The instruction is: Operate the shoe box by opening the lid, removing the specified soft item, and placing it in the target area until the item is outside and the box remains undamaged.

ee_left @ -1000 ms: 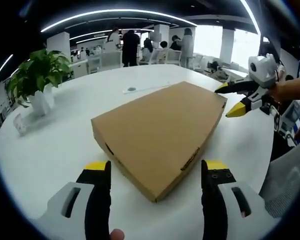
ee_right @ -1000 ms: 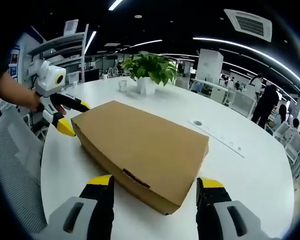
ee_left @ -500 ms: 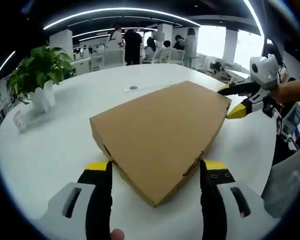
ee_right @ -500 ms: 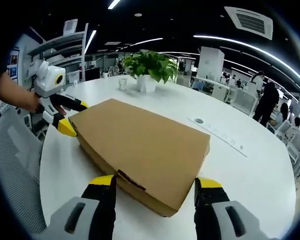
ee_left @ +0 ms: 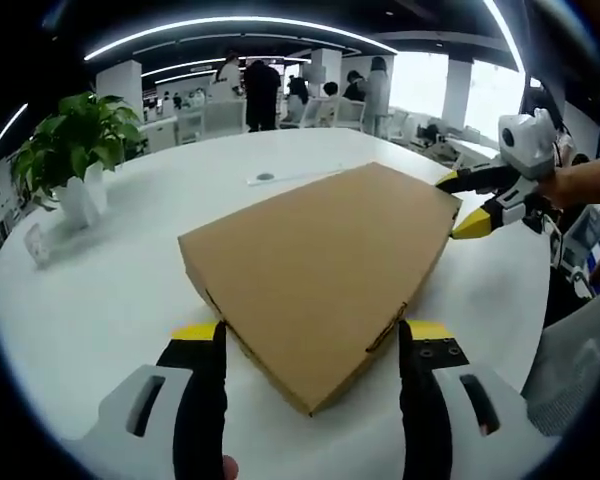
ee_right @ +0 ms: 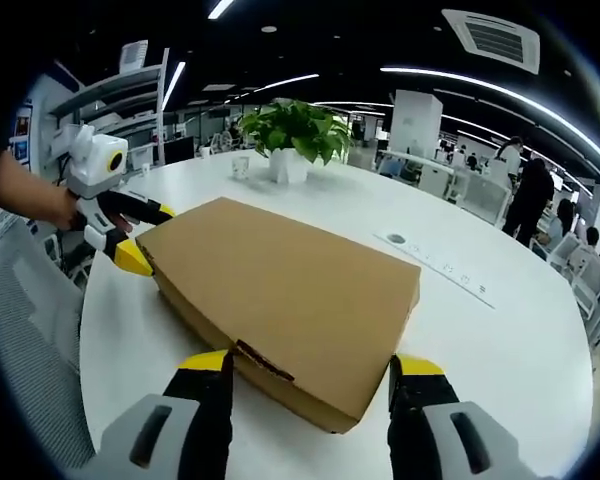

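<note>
Nothing of the task looks done yet: the shoe box (ee_left: 320,270) lies flat on the white surface (ee_left: 110,290), lid shut, so its contents are hidden. The left hand-held gripper (ee_left: 310,345) brackets one near corner, jaws apart. The right hand-held gripper (ee_right: 310,375) brackets the opposite corner, also apart. Opening, removal and placement remain.

Left tool (ee_left: 312,340) & right tool (ee_right: 313,368): white bodies, black jaws w/ yellow tips.
</note>
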Tool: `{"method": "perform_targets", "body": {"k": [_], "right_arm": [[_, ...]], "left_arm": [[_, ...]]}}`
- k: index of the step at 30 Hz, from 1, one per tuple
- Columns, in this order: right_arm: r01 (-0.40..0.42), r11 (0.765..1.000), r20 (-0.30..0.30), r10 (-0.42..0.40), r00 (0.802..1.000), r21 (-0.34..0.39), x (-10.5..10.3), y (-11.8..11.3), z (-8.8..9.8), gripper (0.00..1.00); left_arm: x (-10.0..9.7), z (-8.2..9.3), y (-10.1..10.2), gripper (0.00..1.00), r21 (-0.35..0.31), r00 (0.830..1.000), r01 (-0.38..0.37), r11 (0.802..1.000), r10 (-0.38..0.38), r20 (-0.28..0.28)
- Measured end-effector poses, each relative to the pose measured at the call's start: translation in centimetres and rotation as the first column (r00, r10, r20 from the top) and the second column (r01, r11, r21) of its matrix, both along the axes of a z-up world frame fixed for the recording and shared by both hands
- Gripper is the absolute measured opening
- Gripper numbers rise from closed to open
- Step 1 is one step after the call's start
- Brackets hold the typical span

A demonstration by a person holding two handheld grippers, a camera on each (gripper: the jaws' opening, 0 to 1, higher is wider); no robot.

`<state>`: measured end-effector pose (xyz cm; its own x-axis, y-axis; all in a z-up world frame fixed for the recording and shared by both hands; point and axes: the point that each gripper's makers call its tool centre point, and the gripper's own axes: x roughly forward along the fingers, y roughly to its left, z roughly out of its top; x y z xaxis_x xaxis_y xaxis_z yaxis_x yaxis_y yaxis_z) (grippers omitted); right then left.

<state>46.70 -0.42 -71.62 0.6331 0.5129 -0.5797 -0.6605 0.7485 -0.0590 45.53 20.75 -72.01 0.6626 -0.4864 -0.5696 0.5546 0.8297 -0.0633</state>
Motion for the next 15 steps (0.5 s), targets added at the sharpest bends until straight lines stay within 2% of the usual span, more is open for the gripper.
{"method": "perform_targets", "body": {"k": [15], "right_arm": [[0.060,0.997,-0.008,-0.060,0.998,0.040,-0.8,1.4,0.3,0.59]], "left_arm": [[0.6,0.0,1.5,0.69,0.011,0.997,0.070,0.997,-0.070,-0.020]]}}
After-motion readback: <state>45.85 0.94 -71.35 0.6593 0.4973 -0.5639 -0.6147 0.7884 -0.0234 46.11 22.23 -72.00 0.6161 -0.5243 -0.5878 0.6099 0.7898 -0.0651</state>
